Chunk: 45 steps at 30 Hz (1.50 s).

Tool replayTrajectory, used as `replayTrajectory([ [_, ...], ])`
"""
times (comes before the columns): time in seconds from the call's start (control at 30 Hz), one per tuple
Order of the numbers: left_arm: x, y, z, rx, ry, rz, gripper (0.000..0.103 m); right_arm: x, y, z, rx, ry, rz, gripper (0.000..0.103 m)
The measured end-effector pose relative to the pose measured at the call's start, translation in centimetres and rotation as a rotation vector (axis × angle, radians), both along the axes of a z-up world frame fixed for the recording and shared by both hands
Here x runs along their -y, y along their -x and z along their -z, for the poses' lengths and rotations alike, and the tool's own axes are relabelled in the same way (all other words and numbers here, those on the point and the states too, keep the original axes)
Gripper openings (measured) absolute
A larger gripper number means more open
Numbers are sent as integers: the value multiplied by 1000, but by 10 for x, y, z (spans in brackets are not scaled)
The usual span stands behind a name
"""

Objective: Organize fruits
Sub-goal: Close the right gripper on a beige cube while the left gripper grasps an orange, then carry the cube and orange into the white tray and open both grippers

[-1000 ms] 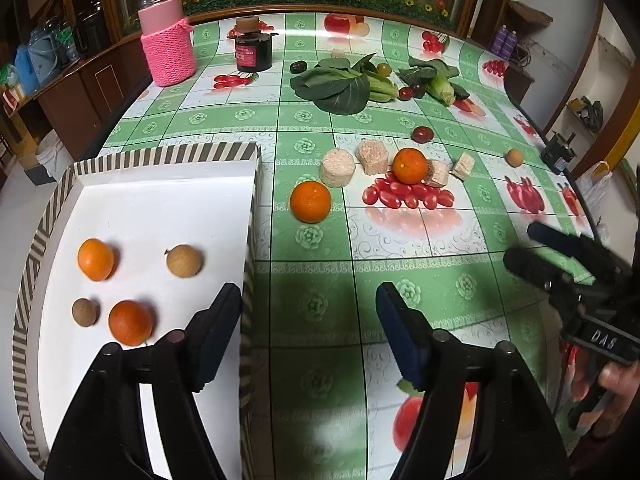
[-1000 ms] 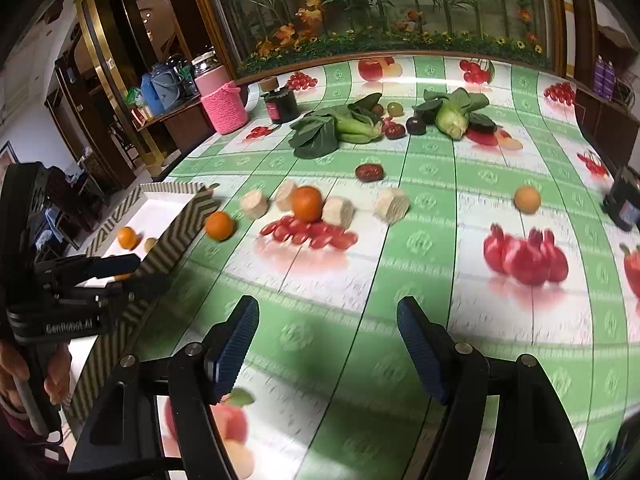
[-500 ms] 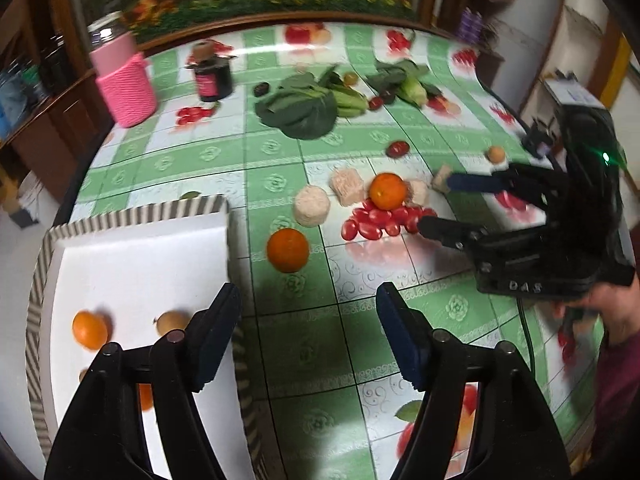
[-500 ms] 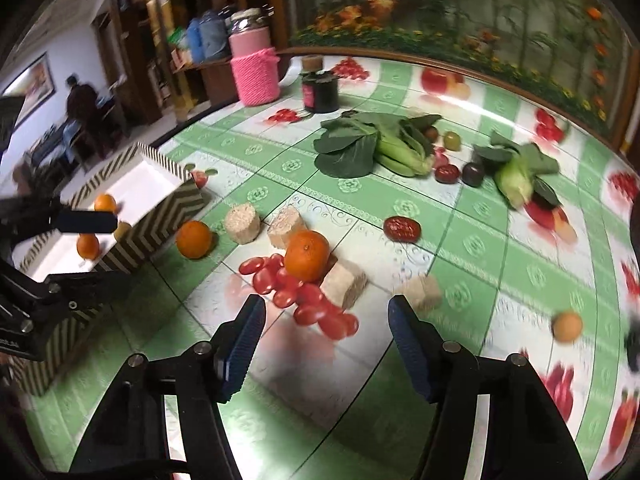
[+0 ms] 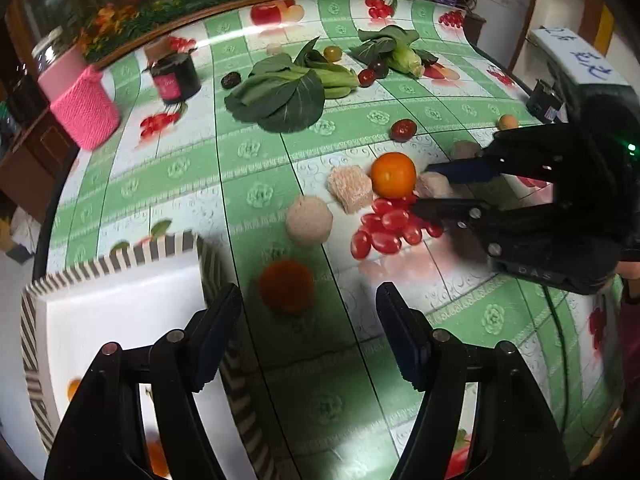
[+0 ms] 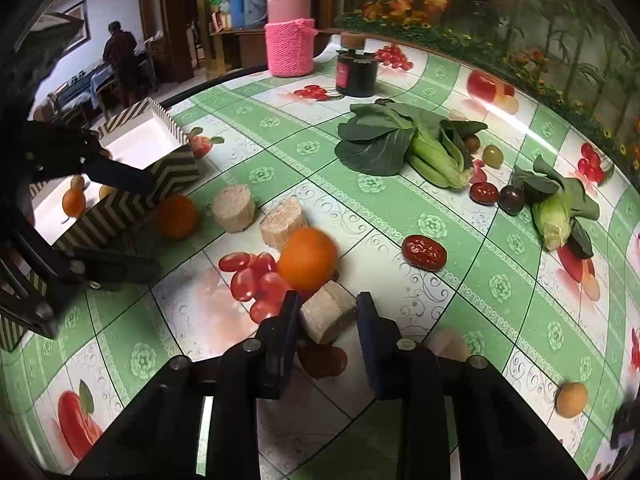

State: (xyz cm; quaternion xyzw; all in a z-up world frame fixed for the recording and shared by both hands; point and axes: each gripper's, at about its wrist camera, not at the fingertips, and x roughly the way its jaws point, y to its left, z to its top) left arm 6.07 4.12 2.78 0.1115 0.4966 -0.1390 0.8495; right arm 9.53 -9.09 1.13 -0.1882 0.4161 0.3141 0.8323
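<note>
Right wrist view: the right gripper [image 6: 326, 314] sits low over the green-and-white fruit-print tablecloth [image 6: 440, 216], its jaws narrowed around a beige cut block [image 6: 329, 317]. The left finger seems to touch the block's side, while a small gap shows beside the right finger, so I cannot tell whether it is actually gripped. Just beyond the fingertips lies an orange [image 6: 307, 258], touching the block's far corner. Two more beige cylinders [image 6: 234, 208] lie farther left, and a second orange [image 6: 176, 216] rests against the striped box [image 6: 120, 204], which holds small oranges on its white floor. A red date [image 6: 424, 252] lies to the right of the orange, with bok choy [image 6: 400, 144] and corn [image 6: 554, 216] farther back.

In the left wrist view, the left gripper [image 5: 310, 326] hovers with jaws wide and nothing between them, its left finger over the striped box [image 5: 120, 264] and the blurred second orange [image 5: 286, 286] ahead between the fingertips. The right gripper [image 5: 428, 188] reaches in from the right, beside the first orange [image 5: 393, 175]. A pink knitted jar [image 5: 84, 108] and a dark jar [image 5: 176, 80] stand at the back.
</note>
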Motion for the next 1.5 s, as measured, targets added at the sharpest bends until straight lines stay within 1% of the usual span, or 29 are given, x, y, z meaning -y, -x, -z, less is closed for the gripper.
replayTrajectory([
  [0.1, 3, -3, 1, 1, -6, 22, 69, 4, 7, -2, -16, -1, 19, 29],
  [0.17, 5, -4, 3, 2, -7, 48, 69, 8, 17, -8, -4, -9, 35, 29],
  [0.23, 6, -5, 8, -17, -2, 71, 69, 15, 25, -14, -12, -39, 59, 29],
  [0.33, 11, -1, 13, 1, -35, 117, 68, 25, 40, -23, -22, -77, 90, 29],
  [0.37, 11, -1, 12, -4, -27, 126, 60, 28, 45, -25, -26, -90, 95, 29],
  [0.4, 11, -2, 12, -16, -15, 130, 43, 31, 49, -26, -28, -98, 102, 29],
  [0.47, 8, -5, 13, -44, 28, 126, 32, 36, 57, -28, -29, -122, 122, 29],
  [0.5, 8, -5, 13, -41, 24, 123, 27, 39, 60, -29, -32, -136, 129, 29],
  [0.57, 9, -3, 13, -36, 9, 119, 27, 44, 66, -29, -38, -156, 151, 29],
  [0.8, 11, 20, 7, -19, 10, 89, 26, 55, 90, -29, -52, -229, 215, 29],
  [0.87, 13, 31, 4, -9, 11, 81, 26, 54, 100, -31, -39, -245, 238, 29],
  [0.97, 15, 47, -2, 26, 15, 60, 26, 54, 112, -36, -13, -278, 285, 29],
  [1.03, 15, 55, -7, 43, 27, 41, 26, 53, 120, -36, 0, -278, 310, 29],
  [1.2, 17, 76, -16, 76, 57, 16, 26, 51, 135, -36, -8, -289, 334, 29],
  [1.37, 20, 91, -15, 72, 78, 18, 26, 49, 151, -39, -2, -306, 344, 29],
  [1.5, 18, 101, -17, 67, 106, 10, 26, 45, 160, -39, 4, -296, 343, 29],
])
